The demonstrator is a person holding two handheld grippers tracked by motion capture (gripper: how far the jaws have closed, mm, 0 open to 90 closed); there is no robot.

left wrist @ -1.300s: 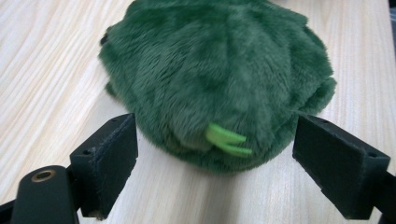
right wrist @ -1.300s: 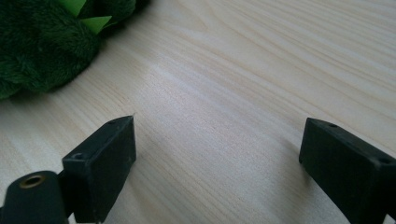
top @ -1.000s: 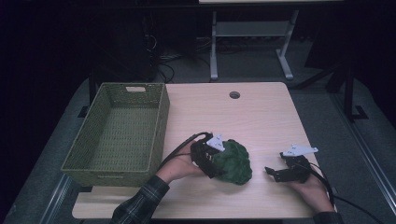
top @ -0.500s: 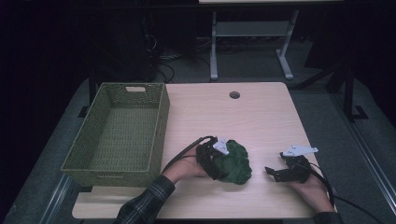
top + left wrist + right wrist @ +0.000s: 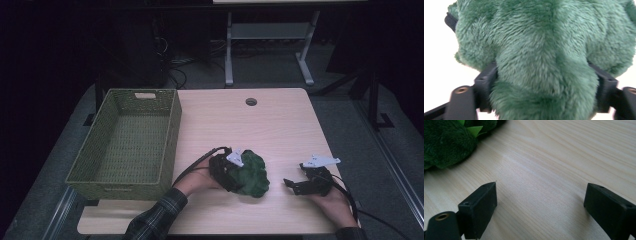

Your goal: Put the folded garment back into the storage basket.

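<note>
A pale wooden table [image 5: 280,125] stands under dim light, a round cable hole [image 5: 251,102] near its far edge. On its left side sits a green woven basket [image 5: 167,145], its long side just beside the person's left forearm. Near the table's front edge, roughly at its middle, lies a green plush toy [image 5: 252,175], fluffy and rumpled. The left gripper [image 5: 227,172], held in a hand with a plaid sleeve [image 5: 155,220], is set against the toy's left side; its jaws have just been closing, and the left gripper view shows the plush [image 5: 544,62] bulging between both black pads, which press into the fur on either side. The right gripper [image 5: 295,186] rests low over bare wood to the toy's right, apart from it, its jaws spread wide with nothing between them; the right gripper view catches the toy's edge [image 5: 446,142] at upper left.
</note>
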